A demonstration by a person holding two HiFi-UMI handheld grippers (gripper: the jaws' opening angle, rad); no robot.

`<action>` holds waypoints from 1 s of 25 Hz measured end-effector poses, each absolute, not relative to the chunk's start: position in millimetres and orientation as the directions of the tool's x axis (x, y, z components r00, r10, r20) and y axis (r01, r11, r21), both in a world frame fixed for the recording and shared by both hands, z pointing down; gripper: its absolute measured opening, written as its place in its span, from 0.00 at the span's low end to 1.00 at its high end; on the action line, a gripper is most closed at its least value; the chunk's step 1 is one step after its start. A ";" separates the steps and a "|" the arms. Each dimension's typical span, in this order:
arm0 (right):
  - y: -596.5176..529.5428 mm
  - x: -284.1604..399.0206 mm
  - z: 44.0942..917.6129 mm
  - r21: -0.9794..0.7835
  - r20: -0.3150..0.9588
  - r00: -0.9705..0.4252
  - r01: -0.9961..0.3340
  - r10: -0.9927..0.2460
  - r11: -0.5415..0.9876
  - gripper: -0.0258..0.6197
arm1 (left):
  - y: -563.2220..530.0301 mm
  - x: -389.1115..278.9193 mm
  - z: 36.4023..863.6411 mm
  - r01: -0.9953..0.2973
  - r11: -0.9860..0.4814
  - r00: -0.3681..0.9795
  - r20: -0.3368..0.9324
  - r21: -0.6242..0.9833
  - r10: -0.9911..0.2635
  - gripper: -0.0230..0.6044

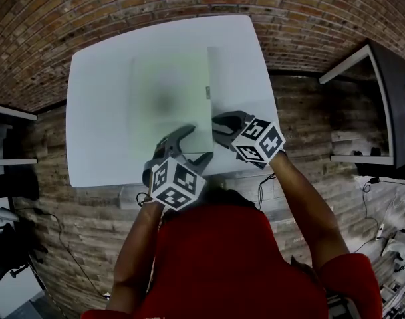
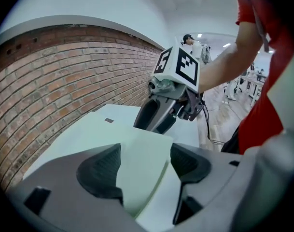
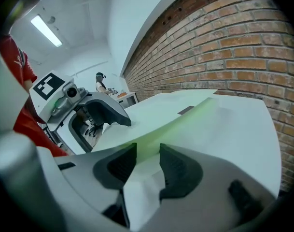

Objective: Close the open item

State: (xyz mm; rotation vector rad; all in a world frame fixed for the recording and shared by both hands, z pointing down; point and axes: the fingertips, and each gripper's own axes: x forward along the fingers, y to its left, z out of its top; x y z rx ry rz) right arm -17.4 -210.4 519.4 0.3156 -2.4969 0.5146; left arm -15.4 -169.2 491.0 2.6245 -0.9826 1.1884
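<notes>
Green folder (image 1: pixel 169 92), corner between left gripper (image 2: pixel 144 168)

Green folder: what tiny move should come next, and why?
Probably open the right gripper: the green folder already lies flat on the table, the left gripper stands open, and only the right pads seem to pinch its edge.

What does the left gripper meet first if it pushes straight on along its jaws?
The pale green folder: its corner already sits between the open jaws of the left gripper. Past that, the right gripper stands roughly in line, though depth is unclear.
</notes>
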 end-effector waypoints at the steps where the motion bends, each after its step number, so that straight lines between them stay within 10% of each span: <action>1: -210.2 -17.3 519.7 -0.286 0.574 -0.811 -0.326 -0.111 0.901 0.28 | -167.7 -14.0 490.9 -0.586 -0.797 0.502 0.706 -0.148 -0.500 0.53; 25: -230.2 15.3 517.5 -0.320 0.568 -0.811 -0.378 -0.144 0.869 0.28 | -151.6 11.4 509.0 -0.473 -0.880 0.602 0.743 0.036 -0.293 0.55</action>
